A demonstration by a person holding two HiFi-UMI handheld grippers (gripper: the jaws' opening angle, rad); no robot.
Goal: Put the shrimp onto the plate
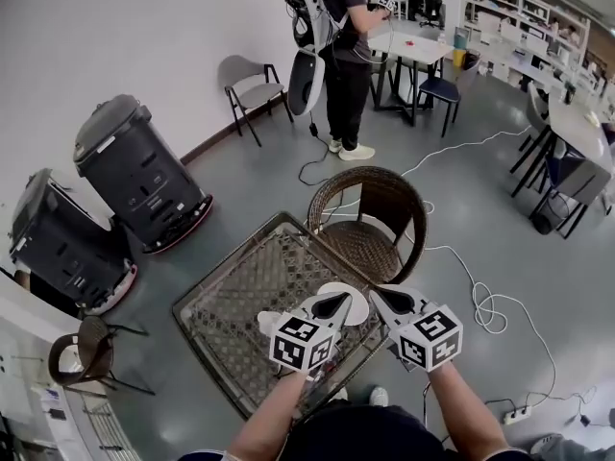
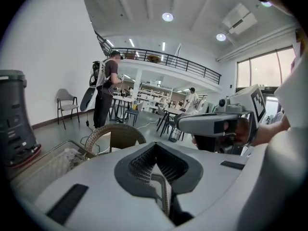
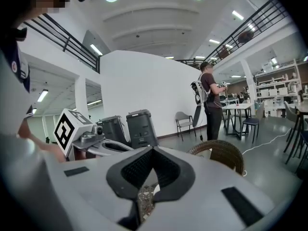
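A white plate (image 1: 354,303) lies on the wicker table (image 1: 240,296), mostly covered by my two grippers. My left gripper (image 1: 333,304) hovers over the plate's left part, and its jaws are shut with nothing between them (image 2: 156,165). Just to its right, my right gripper (image 1: 383,302) is held level beside it, also shut and empty (image 3: 150,170). A pale lump (image 1: 266,322) lies on the table left of the left gripper; I cannot tell whether it is the shrimp. It shows again as a whitish heap (image 2: 71,154) in the left gripper view.
A round wicker chair (image 1: 370,221) stands against the table's far side. Two dark grey machines (image 1: 139,173) sit on the floor to the left. A person (image 1: 338,46) stands farther back by office tables. Cables (image 1: 480,301) trail over the floor at right.
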